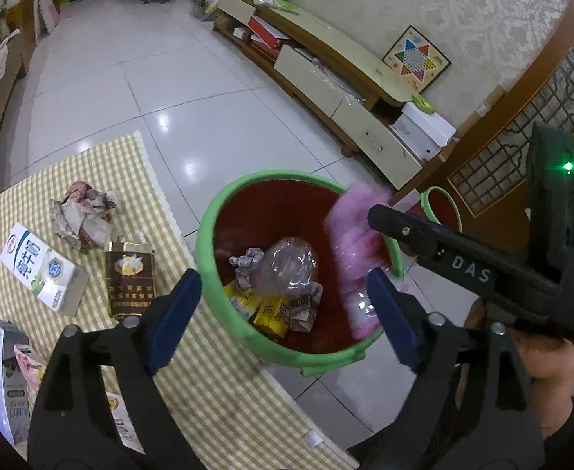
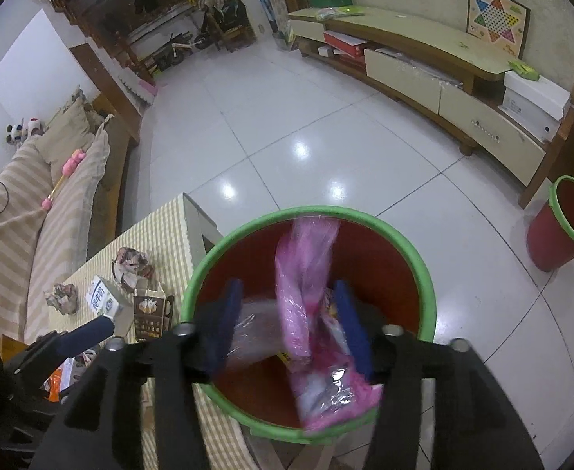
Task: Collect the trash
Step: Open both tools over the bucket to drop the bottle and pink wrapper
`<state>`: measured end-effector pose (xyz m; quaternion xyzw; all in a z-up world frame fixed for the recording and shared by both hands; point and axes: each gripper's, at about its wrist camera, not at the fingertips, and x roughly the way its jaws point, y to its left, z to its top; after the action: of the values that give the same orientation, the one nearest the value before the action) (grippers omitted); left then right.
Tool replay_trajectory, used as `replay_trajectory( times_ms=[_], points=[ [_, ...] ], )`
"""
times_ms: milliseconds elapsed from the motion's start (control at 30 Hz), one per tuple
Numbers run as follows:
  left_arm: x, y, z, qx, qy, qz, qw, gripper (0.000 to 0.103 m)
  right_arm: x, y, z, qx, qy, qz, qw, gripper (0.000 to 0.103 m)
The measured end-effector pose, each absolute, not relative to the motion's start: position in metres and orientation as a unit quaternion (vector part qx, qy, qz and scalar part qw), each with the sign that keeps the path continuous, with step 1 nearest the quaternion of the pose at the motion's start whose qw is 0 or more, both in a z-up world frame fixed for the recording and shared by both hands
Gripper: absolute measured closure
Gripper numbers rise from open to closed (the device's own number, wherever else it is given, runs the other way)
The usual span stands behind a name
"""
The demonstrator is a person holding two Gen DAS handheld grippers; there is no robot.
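I record the pink plastic bag (image 2: 306,297), blurred, over the red bin (image 2: 424,270) between my right hand-held gripper (image 2: 293,323)'s spread, released fingers, my left hand-held gripper (image 1: 283,315) likewise released beside that bin, above the counter (image 1: 224,391).

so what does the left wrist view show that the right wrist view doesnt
Only the left wrist view shows the bin's contents: a crumpled clear plastic bag and yellow cartons, plus the right gripper seen from the side.

Only the right wrist view shows the sofa and a second crumpled paper ball.

Both show the red bin with green rim, the blurred pink wrapper over it, the milk carton, the brown packet and the checked tablecloth.
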<state>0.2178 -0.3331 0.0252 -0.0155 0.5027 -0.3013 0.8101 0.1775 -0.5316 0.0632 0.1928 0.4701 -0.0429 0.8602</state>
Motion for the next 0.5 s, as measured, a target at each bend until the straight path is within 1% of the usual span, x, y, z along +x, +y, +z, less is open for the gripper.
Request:
replay_trajectory(
  times_ms=[67,133,233,300,367,500],
  points=[
    [0.217,-0.325,0.028,-0.019,0.498,-0.295,0.815,0.012,0.177,-0.531,0.063,0.191,0.468,-0.045,0.861,0.034],
    [0.216,-0.319,0.032,-0.021,0.494,-0.292,0.819,0.011,0.175,-0.530,0.064,0.189,0.467,-0.044,0.863,0.031],
    [0.214,-0.307,0.036,-0.022,0.489,-0.283,0.824,0.008,0.175,-0.530,0.064,0.186,0.465,-0.048,0.864,0.023],
    [0.210,-0.298,0.038,-0.023,0.488,-0.276,0.828,0.007,0.174,-0.529,0.065,0.188,0.463,-0.048,0.865,0.021],
    [0.206,-0.289,0.041,-0.025,0.486,-0.269,0.831,0.006,0.172,-0.527,0.066,0.187,0.461,-0.047,0.866,0.016],
    [0.200,-0.268,0.043,-0.032,0.486,-0.261,0.834,0.006,0.166,-0.517,0.067,0.186,0.461,-0.044,0.867,0.013]
  ],
)
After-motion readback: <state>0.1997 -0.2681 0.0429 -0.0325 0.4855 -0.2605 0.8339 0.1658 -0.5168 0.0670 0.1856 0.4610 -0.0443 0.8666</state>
